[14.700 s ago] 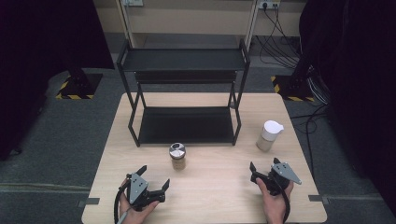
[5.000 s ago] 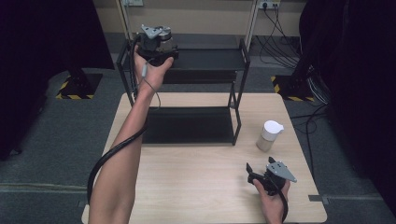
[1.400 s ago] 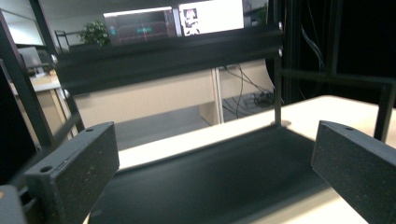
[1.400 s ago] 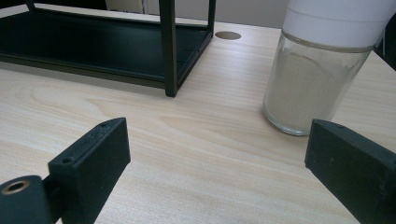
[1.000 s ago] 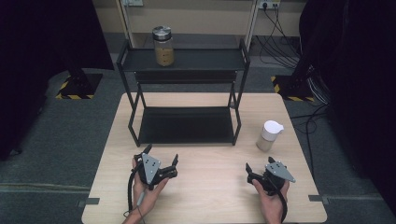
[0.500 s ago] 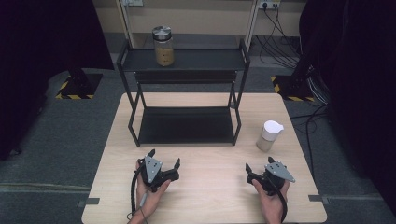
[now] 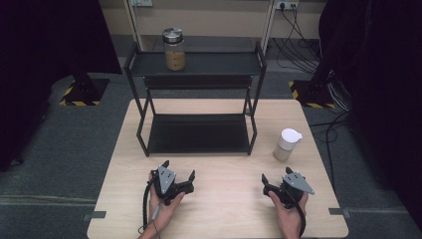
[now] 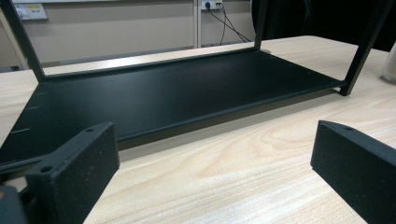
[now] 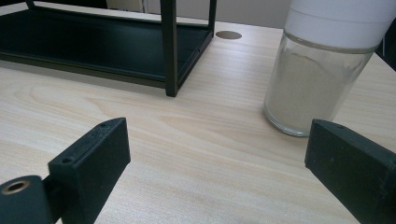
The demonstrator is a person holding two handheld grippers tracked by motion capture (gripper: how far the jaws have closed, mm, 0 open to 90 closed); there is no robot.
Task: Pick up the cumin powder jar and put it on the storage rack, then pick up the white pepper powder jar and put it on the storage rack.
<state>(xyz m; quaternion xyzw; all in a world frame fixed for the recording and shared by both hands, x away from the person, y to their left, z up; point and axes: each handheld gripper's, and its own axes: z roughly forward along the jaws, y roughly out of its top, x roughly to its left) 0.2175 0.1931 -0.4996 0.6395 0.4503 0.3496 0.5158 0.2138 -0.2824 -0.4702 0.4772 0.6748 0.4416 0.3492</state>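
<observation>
A glass jar (image 7: 173,49) with a metal lid and tan contents stands on the top shelf of the black rack (image 7: 199,63). My left gripper (image 7: 179,169) rests low at the table's front, open and holding nothing. In the left gripper view its jaws (image 8: 215,168) stand wide apart and face the rack's lower shelf (image 8: 163,93). My right gripper (image 7: 275,174) sits at the front right, also open. In the right gripper view its gripper (image 9: 215,168) points at a white-lidded jar (image 9: 317,70) of pale powder, which stands apart from it.
The white-lidded jar (image 7: 287,145) stands on the wooden table (image 7: 224,209) just right of the rack's front right leg (image 9: 169,51). The lower shelf (image 7: 199,133) is bare. Dark floor and cables surround the table.
The metal-lidded jar, once on the table, now stands on the top shelf. My left hand has come back to the front edge and drifted slightly right. The right gripper has stayed put.
</observation>
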